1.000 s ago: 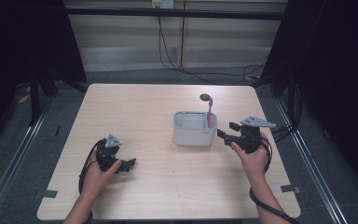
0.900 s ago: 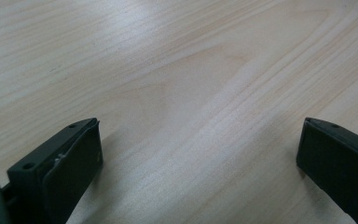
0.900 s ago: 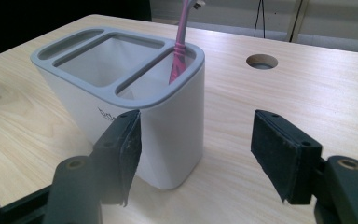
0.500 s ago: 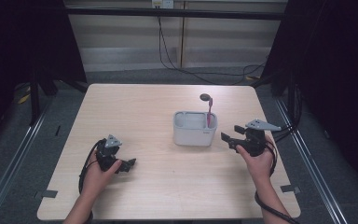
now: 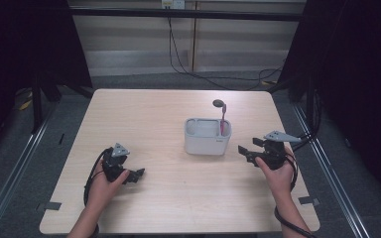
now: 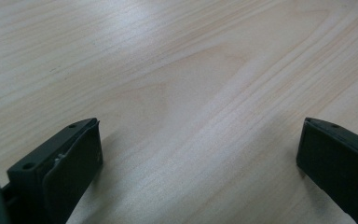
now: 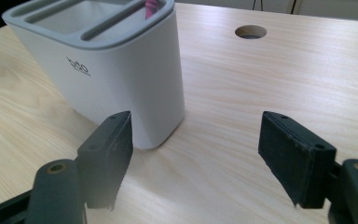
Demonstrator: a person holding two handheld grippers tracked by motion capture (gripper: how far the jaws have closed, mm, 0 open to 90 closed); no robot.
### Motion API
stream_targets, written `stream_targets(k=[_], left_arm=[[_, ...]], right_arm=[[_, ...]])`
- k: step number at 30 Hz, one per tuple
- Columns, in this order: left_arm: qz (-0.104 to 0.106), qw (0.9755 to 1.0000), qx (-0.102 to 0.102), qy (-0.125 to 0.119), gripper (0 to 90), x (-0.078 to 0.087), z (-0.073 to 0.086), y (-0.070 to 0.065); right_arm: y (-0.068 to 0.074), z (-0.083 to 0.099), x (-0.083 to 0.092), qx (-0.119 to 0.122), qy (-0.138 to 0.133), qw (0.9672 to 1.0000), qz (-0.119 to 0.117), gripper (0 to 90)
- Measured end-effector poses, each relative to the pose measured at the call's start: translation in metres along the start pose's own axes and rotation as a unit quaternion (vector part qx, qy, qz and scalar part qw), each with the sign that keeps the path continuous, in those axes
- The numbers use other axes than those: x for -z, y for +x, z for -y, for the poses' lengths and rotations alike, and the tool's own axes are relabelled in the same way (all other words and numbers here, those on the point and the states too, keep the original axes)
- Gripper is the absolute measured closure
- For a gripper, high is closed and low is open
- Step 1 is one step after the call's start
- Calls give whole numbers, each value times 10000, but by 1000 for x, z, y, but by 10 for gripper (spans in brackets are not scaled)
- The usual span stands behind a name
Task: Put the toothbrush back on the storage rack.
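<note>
- white holder (image 5: 207, 137): stands upright near the middle of the table (image 5: 144, 114), slightly toward the person's right; its slotted top is open, and a pink brush (image 5: 222, 117) rises from the right-hand slot, long axis near vertical with a slight lean, dark head at the top.
- right gripper (image 5: 246, 151): sits low over the table just beside the holder's right wall, apart from it, tips pointing toward that wall. in the right gripper view its jaws have just been opening and now stand wide, with bare wood between them; the holder's corner (image 7: 121, 79) lies ahead and to the left of the gap.
- left gripper (image 5: 137, 174): rests low by the table's near left part, well apart from the holder; jaws spread wide over bare wood (image 6: 177, 107), nothing between them.
- governing relation: the right hand is clearly the nearer one; the holder lies leftward of its pads, so any further reach to holder or brush would run left and up from there.
</note>
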State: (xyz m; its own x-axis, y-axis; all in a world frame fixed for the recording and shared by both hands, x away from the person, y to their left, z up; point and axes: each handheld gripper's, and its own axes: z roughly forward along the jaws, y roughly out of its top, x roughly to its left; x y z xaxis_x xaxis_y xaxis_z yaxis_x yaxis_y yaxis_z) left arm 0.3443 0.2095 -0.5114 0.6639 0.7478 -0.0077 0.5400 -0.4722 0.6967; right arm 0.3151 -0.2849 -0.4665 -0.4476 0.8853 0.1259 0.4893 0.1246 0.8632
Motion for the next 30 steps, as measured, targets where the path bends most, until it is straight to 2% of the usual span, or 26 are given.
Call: stream_targets(k=[15, 30], left_arm=[[-1, 10000, 1, -1, 0, 0, 0, 0], [-11, 10000, 20, -7, 0, 0, 0, -1]], right_arm=[[-8, 13, 1, -1, 202, 9998, -77, 209], [-11, 24, -3, 248, 623, 9977, -38, 206]])
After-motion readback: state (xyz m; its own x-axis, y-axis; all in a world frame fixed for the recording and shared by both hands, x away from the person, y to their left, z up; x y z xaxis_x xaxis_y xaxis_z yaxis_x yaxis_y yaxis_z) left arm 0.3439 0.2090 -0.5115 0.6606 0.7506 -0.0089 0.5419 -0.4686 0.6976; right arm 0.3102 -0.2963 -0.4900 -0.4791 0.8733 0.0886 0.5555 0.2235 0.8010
